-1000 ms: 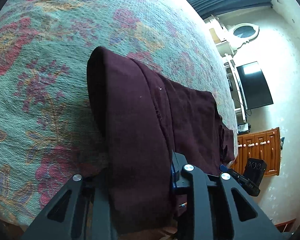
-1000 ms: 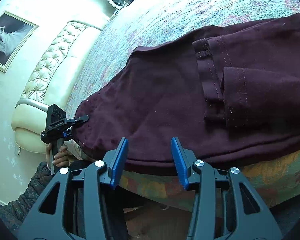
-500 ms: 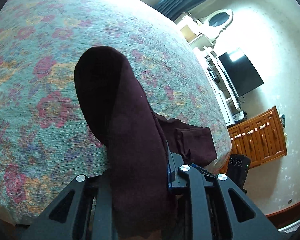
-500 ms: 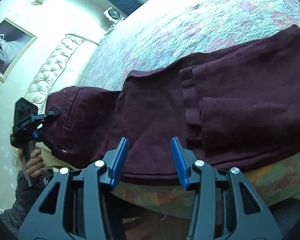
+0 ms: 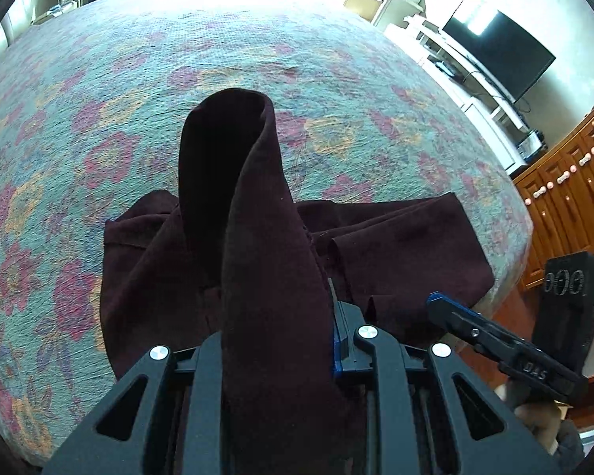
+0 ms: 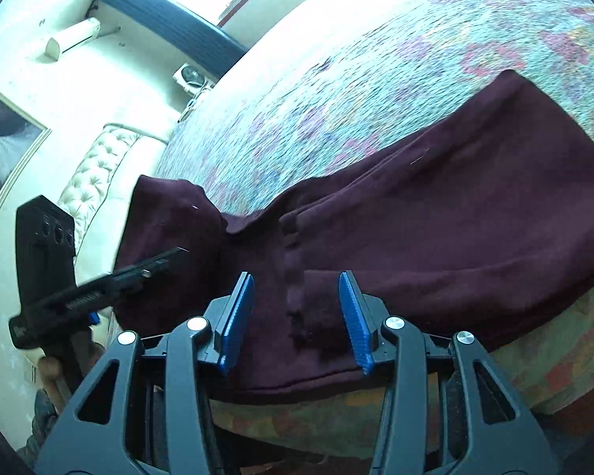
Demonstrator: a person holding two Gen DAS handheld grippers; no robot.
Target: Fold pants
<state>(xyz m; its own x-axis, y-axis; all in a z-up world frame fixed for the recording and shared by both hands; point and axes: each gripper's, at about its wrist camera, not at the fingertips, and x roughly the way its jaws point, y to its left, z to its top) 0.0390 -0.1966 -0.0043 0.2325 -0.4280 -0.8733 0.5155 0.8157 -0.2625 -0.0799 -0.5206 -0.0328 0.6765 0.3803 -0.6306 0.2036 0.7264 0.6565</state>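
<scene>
We are clamping maroon pants [image 5: 273,277] in our left gripper [image 5: 277,352]; right gripper [image 6: 297,316] is gaping above them, on a floral bedspread [image 5: 138,99]

Dark maroon pants [image 5: 265,261] lie on a teal bedspread [image 5: 99,91] patterned with pink and orange flowers; gripper pads [image 6: 354,316] are blue.

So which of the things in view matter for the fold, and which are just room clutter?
Job: pants, left gripper shut on one end, right gripper open, bedspread.
Clutter: TV, wooden cabinet, framed picture, fan.
</scene>
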